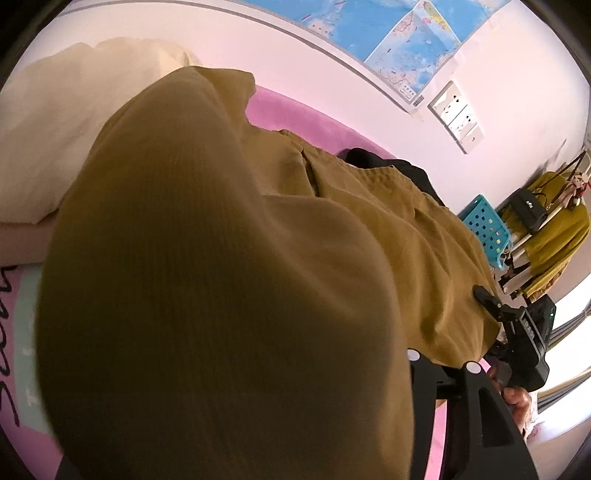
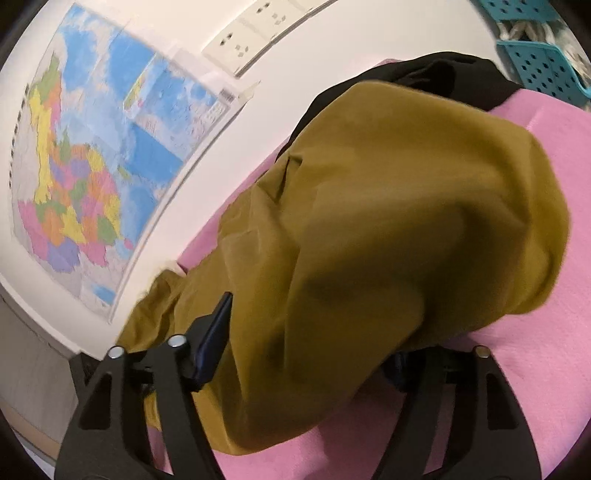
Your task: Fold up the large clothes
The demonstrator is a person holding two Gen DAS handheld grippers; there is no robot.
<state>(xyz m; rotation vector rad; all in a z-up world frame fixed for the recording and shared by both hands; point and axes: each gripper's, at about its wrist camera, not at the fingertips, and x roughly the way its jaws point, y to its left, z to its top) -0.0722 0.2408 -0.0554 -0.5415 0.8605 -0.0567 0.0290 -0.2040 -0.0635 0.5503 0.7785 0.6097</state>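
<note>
Left wrist view: a mustard-brown garment (image 1: 229, 280) fills most of the frame, bulging right up against the lens and draped over the left gripper (image 1: 258, 424), so its fingers are hidden and I cannot tell whether they are spread or pinching. The cloth stretches away across a pink bed sheet (image 1: 280, 110) toward a black garment (image 1: 373, 158) lying at its far end. A cream pillow (image 1: 55, 129) lies to the left. At the lower right the right gripper (image 1: 491, 299) reaches the garment's edge, a hand (image 1: 517, 402) behind it. A blue perforated basket (image 1: 484, 225) stands by the wall, with wall sockets (image 1: 456, 116) and a map (image 1: 391, 29) above.

Right wrist view: the same garment (image 2: 388, 236) is bunched between the fingers (image 2: 216, 332) of the right gripper (image 2: 306, 350), which stand apart with cloth heaped over the gap; they seem to grip it, though the contact is covered. Beneath it lies the pink sheet (image 2: 535, 369), beyond it the black garment (image 2: 443, 77), and the coloured map (image 2: 92, 166) hangs left.
</note>
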